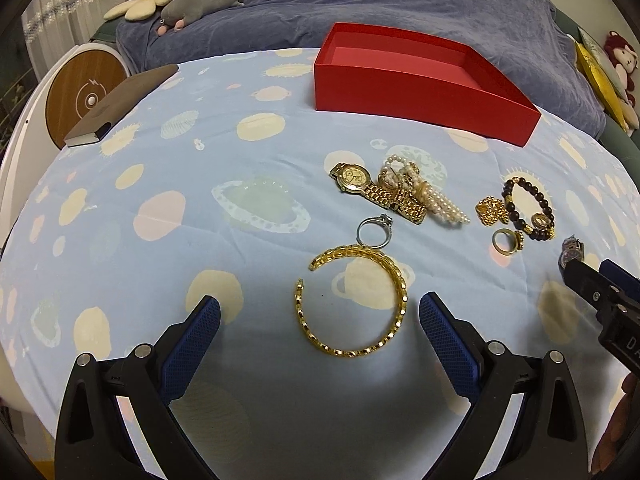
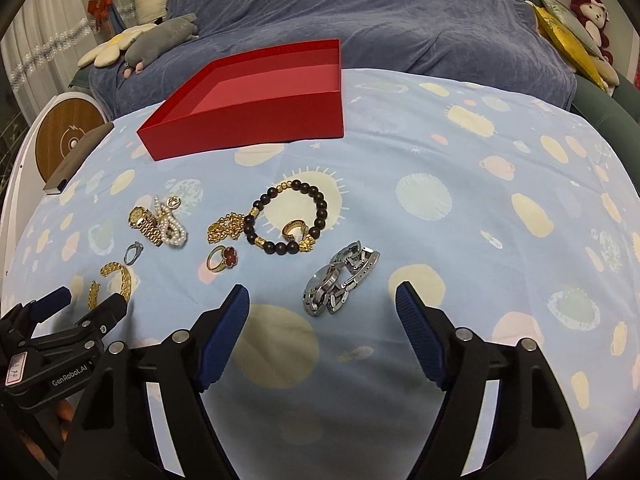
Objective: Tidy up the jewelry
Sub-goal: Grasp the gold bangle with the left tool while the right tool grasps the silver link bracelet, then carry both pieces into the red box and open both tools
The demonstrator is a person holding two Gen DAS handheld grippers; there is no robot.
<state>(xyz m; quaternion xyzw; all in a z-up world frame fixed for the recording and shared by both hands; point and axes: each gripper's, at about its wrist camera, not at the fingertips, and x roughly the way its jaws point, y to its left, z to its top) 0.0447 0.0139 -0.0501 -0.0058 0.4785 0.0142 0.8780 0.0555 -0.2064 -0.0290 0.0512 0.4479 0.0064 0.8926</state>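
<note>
An empty red box [image 1: 420, 92] [image 2: 256, 116] stands at the back of the blue cloth. My left gripper [image 1: 320, 312] is open around a gold chain bracelet [image 1: 396, 312]; it also shows in the right wrist view [image 2: 118, 276]. A silver ring [image 1: 374, 232], a gold watch [image 1: 356, 178] and pearls [image 1: 440, 204] lie beyond. My right gripper [image 2: 322, 300] is open just before a silver watch [image 2: 340, 280]. A dark bead bracelet [image 2: 296, 216], gold chain [image 2: 226, 226] and red-clover ring [image 2: 224, 258] lie to its left.
A grey case [image 1: 120, 104] lies at the cloth's left edge by a round wooden speaker [image 1: 80, 92]. A blue blanket [image 1: 400, 8] with plush toys [image 1: 200, 0] lies behind the box. My right gripper shows in the left wrist view [image 1: 600, 288].
</note>
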